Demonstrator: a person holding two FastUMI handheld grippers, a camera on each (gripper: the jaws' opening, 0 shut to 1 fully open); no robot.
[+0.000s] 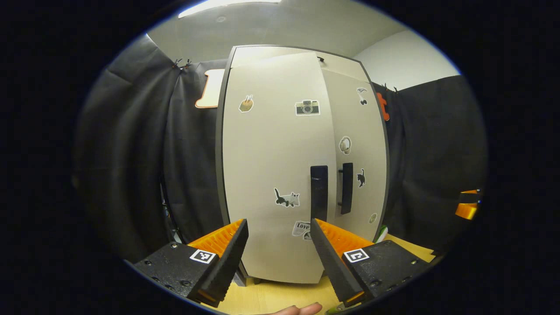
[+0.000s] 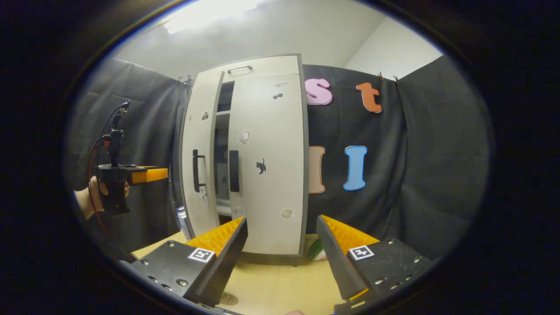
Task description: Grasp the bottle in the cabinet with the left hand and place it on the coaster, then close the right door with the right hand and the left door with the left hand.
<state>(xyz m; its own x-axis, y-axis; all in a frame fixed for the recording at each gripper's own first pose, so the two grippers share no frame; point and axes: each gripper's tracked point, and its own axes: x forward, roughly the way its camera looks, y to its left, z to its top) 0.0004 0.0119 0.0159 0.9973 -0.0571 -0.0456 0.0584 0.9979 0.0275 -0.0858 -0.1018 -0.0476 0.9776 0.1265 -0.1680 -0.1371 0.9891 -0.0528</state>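
Nearest the lens, the left gripper (image 1: 279, 222): fingers spread apart, nothing held between them, hovering above the pale wooden table (image 1: 271, 297). Just below, at the very edge, a bare fingertip (image 1: 302, 309), mostly cut off. Straight ahead, the cabinet (image 2: 262, 65): tall, light beige, dark edges, decorated with small stickers such as a camera sticker (image 1: 307, 107) and a cat sticker (image 1: 287, 199). Left door (image 1: 271, 153) standing ajar, its free edge in front of the right door (image 1: 363, 131); right door lying flat against the cabinet body. One dark vertical handle on each door, close together near the middle. In the right gripper view, the right gripper (image 2: 281, 218) also with fingers apart and empty, well back from the cabinet. Through the narrow gap between the doors, only dark shelves (image 2: 221, 131), contents impossible to make out. Farther left in that view, the left gripper (image 2: 131, 175) again, gripped by a hand (image 2: 94, 197). Beside the cabinet's right foot, a green striped object (image 2: 316, 249), half hidden, kind not clear. At the lower edge, a small round disc (image 2: 227, 299) on the table, cut off; coaster or not, cannot tell.
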